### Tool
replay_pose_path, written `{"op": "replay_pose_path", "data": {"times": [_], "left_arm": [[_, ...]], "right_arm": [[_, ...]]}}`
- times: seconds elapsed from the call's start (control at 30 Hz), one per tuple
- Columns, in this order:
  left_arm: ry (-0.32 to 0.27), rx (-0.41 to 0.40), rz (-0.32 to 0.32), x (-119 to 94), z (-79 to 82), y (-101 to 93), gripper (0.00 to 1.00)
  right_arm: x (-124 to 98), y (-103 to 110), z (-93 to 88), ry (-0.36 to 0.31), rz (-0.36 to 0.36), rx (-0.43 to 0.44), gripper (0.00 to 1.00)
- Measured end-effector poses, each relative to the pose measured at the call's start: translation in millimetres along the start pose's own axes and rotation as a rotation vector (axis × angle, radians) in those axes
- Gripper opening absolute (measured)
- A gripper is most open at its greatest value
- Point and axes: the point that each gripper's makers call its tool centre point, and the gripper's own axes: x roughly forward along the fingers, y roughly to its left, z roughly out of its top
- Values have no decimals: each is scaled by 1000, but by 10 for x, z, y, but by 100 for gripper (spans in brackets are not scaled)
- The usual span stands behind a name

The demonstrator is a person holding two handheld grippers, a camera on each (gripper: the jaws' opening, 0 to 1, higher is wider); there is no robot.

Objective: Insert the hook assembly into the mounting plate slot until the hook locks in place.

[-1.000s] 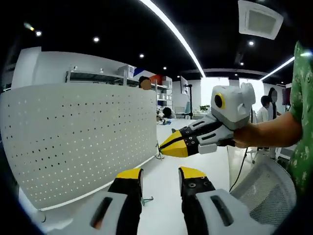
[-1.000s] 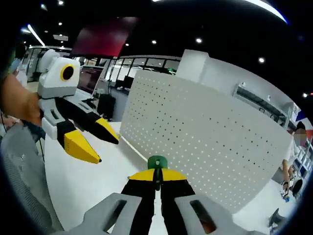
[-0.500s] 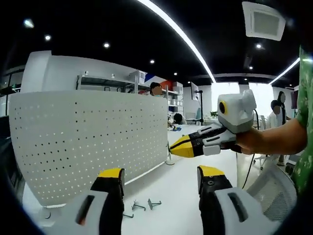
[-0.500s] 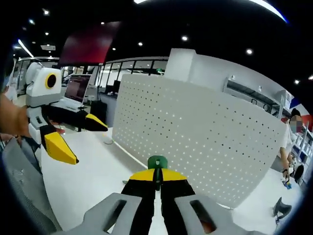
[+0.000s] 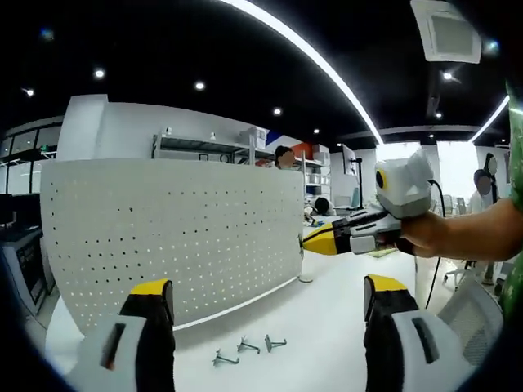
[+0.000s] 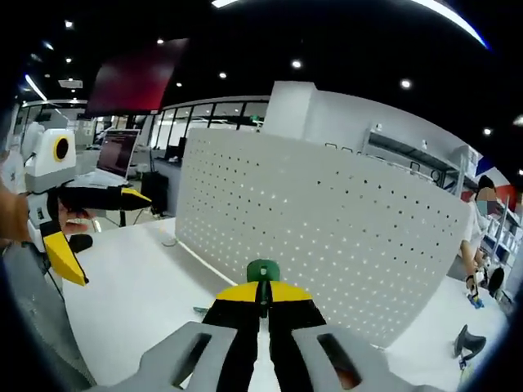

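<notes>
A white perforated mounting plate (image 5: 180, 229) stands upright on the white table (image 5: 327, 327). Three small metal hooks (image 5: 245, 349) lie on the table at its foot. My left gripper (image 5: 270, 302) is open, its yellow-tipped jaws far apart with nothing between them. My right gripper (image 5: 315, 240) comes in from the right, held by a hand (image 5: 441, 233), its tip near the plate's right edge. In the right gripper view, my right gripper (image 6: 262, 290) is shut on a green-capped hook (image 6: 263, 269), pointing at the mounting plate (image 6: 327, 237). The left gripper (image 6: 114, 238) hangs open at the left.
A laptop (image 6: 114, 151) and a dark screen stand behind the plate's left end. A mesh chair back (image 5: 478, 306) sits at the lower right of the left gripper view. Shelves and people are in the background. A small black object (image 6: 467, 343) lies on the table's far right.
My left gripper's jaws have spread much wider. Both views have drawn back from the plate, and the loose hooks on the table have come into sight. The right gripper keeps its hold.
</notes>
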Motion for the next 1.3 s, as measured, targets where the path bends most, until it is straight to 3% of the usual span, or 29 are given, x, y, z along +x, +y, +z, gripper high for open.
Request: {"op": "replay_pose_path", "data": {"times": [0.2, 0.47, 0.83, 1.17, 1.3], "left_arm": [[17, 6, 5, -41, -26, 25, 100], [-6, 4, 15, -77, 26, 30, 100], [-44, -13, 14, -31, 188, 114, 100], [-58, 27, -41, 9, 354, 188, 100], [-57, 7, -82, -1, 398, 243, 100]], "right_arm": [[19, -110, 49, -11, -24, 19, 1], [40, -336, 124, -22, -69, 44, 1], [116, -806, 313, -38, -161, 60, 1], [223, -1308, 539, -74, -254, 85, 1], [255, -1463, 581, -82, -283, 89, 1]]}}
